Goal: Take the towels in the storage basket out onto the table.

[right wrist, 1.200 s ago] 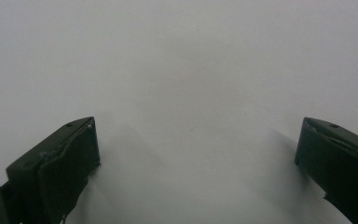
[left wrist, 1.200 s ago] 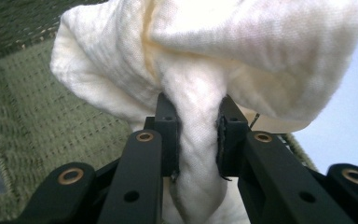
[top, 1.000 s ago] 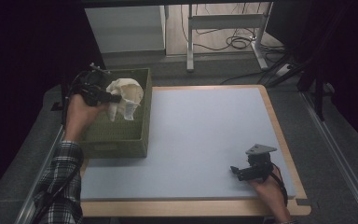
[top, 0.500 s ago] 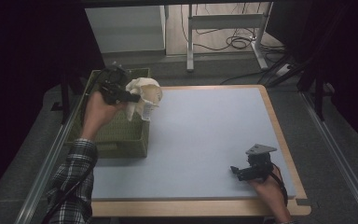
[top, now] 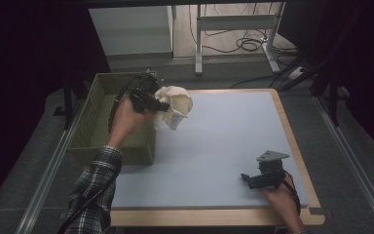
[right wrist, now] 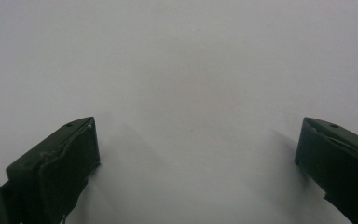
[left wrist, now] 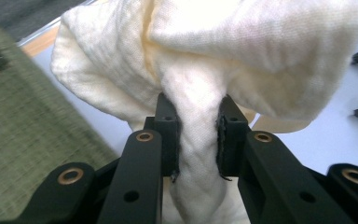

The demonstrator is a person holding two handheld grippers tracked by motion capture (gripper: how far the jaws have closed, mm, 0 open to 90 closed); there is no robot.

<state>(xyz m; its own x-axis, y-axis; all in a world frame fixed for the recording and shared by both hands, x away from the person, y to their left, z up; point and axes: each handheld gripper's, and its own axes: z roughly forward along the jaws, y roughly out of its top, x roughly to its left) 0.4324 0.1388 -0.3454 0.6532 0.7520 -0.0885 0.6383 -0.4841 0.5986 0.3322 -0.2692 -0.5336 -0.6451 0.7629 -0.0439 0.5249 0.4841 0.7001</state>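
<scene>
Cream cloth (top: 174, 103) hangs bunched, pinched in the left tongs (top: 161, 105) above the table's (top: 224, 141) ten o'clock corner, beside the green basket (top: 97, 117). Right tongs (top: 247, 178) rest released at five o'clock.

The high view is dim, its left and right edges nearly black, while the pale surface (top: 224, 146) is evenly lit. Both gripper views are soft; the cloth (left wrist: 242, 51) looks bright.

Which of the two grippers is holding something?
The left gripper, shut on the cream cloth by the basket; the right gripper is open.
</scene>
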